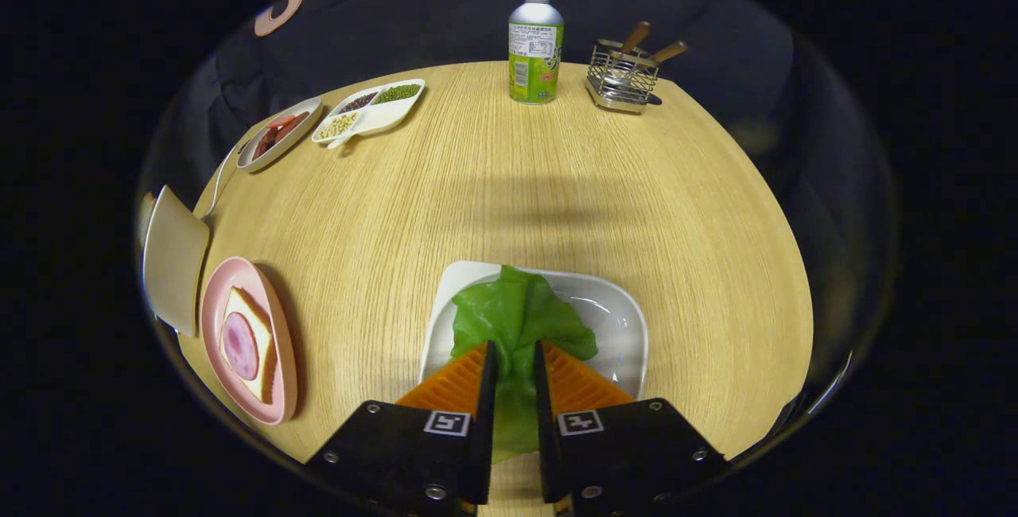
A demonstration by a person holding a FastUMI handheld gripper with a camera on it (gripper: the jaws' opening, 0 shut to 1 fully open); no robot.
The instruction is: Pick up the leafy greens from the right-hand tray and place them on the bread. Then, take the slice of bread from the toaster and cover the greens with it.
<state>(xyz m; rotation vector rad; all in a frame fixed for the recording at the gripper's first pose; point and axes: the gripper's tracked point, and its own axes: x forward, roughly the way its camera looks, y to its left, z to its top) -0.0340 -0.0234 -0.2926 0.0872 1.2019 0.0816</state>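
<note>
— Right at the lens, the gripper (515, 362) pointed forward and down over the white tray (620, 314), fingers drawn close with the leafy greens (513, 318) between them. Pressing? I could not tell.

— And the leaf?

— It ran lengthwise along the fingers, its broad end fanning away beyond the tips.

— Around it?

— A round wooden table (493, 183). To the left, bread (253, 342) topped with a ham slice (238, 344) on a pink plate (213, 318). Far side: a bottle (535, 48), a wire utensil holder (624, 75).
</note>
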